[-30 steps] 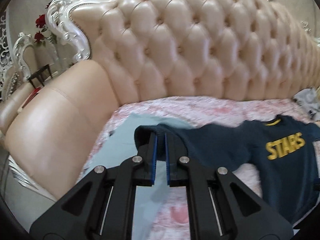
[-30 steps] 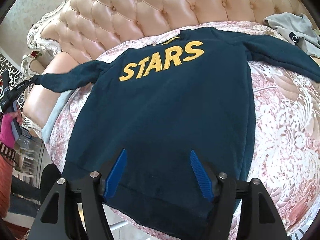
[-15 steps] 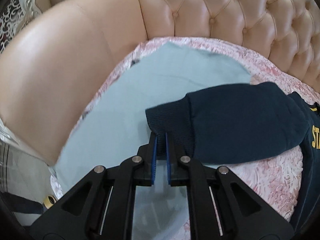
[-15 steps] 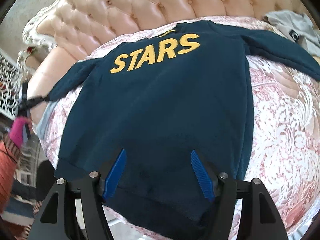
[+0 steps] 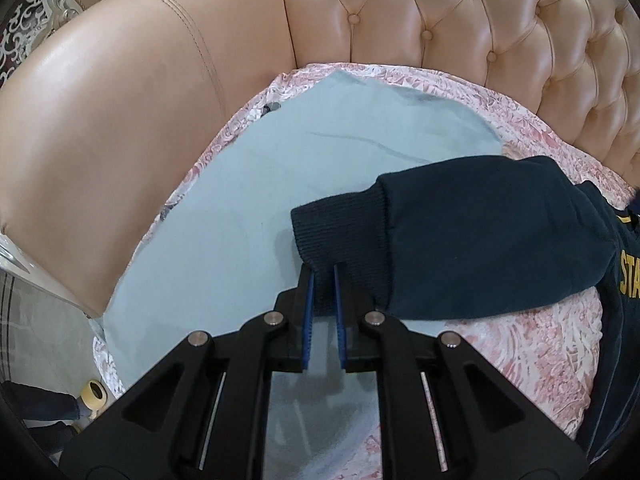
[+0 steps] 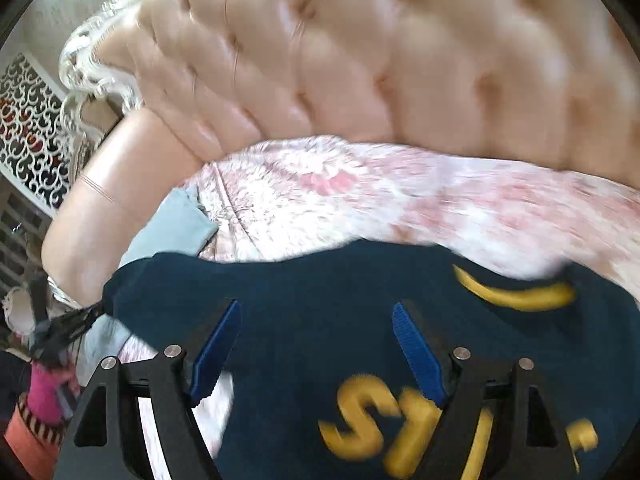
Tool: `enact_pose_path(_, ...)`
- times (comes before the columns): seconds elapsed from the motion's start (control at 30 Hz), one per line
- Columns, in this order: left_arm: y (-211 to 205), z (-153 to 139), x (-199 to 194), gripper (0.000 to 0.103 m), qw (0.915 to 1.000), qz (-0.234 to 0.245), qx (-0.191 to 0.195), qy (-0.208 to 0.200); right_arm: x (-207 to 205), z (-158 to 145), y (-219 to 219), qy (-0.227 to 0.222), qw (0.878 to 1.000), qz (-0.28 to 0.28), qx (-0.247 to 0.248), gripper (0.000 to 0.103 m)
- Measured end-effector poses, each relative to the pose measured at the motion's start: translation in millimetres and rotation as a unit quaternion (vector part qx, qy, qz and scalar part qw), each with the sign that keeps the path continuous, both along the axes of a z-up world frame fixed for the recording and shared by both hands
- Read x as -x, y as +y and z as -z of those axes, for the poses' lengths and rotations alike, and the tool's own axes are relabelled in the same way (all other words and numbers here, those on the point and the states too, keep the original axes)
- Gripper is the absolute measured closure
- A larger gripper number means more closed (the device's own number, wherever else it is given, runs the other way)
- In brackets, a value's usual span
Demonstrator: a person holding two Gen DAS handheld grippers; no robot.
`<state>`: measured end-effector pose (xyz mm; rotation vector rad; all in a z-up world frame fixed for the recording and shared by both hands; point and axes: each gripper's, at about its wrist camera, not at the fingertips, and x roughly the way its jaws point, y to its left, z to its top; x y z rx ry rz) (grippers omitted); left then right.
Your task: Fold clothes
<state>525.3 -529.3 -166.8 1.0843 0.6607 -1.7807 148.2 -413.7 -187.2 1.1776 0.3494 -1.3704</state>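
My left gripper point(image 5: 323, 270) pinched the sweatshirt point(image 5: 480, 240) cuff; right gripper point(image 6: 316, 312) hung open. Sweatshirt lay flat, folding barely begun.

I see a peach tufted leather sofa point(image 5: 460, 28), its smooth rounded armrest point(image 5: 120, 128) on the left. A pink-and-white floral cover point(image 5: 520, 360) is spread over the seat. Near left, off the sofa's edge, a roll of tape point(image 5: 94, 394) lies on the floor. Far left stands a white scrollwork screen point(image 6: 28, 128).
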Motion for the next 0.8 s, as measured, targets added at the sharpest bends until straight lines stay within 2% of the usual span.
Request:
enact_pose_path(0.07,-0.9,1.3,0.1,0.089,1.0000,0.001,-0.001,0.000,-8.9,12.0,-20.1,-0.007,1.000,-0.023,-0.008,0.024)
enact_pose_path(0.13,-2.3,2.7,-0.1,0.089,1.0000,-0.001,-0.003,0.002,-18.3,25.8,-36.6,0.012,0.999,-0.041,-0.027,0.024)
enact_pose_path(0.2,-4.0,4.6,-1.2,0.087,0.9999,-0.006,-0.006,0.007,-17.1,49.1,-48.7,0.025,0.996,-0.042,-0.071,0.024)
enact_pose_path(0.23,-4.7,5.5,-2.1,0.085,0.9999,-0.009,-0.008,0.009,-15.0,52.6,-51.9,0.036,0.996,-0.039,-0.067,0.023)
enact_pose_path(0.3,-5.0,7.1,-3.9,0.080,0.9998,-0.015,-0.009,0.012,-8.3,52.6,-57.3,0.044,0.997,-0.028,-0.058,0.023)
enact_pose_path(0.4,-5.6,7.9,-6.6,0.072,0.9995,-0.023,-0.010,0.017,-0.3,50.8,-58.5,0.013,0.998,0.003,-0.062,0.022)
enact_pose_path(0.47,-6.9,8.0,-10.2,0.067,0.9992,-0.029,-0.013,0.023,-6.4,41.1,-56.2,0.010,0.999,0.005,-0.051,0.022)
enact_pose_path(0.57,-8.2,7.5,-15.6,0.062,0.9985,-0.040,-0.017,0.034,-23.4,24.7,-49.8,0.001,1.000,-0.010,-0.015,0.019)
enact_pose_path(0.67,-5.5,5.5,-22.2,0.062,0.9971,-0.052,-0.020,0.052,-52.1,33.2,-62.5,0.001,0.998,-0.061,-0.030,0.018)
enact_pose_path(0.7,-3.4,3.9,-24.3,0.062,0.9969,-0.056,-0.017,0.053,-60.0,38.5,-68.6,0.015,0.996,-0.077,-0.040,0.015)
enact_pose_path(0.73,-1.8,2.3,-25.7,0.062,0.9968,-0.058,-0.014,0.053,-67.9,42.5,-73.4,0.032,0.994,-0.091,-0.046,0.000)
enact_pose_path(0.8,0.8,-2.5,-30.7,0.062,0.9965,-0.069,-0.008,0.047,-74.5,42.5,-81.4,0.049,0.992,-0.096,-0.064,0.000)
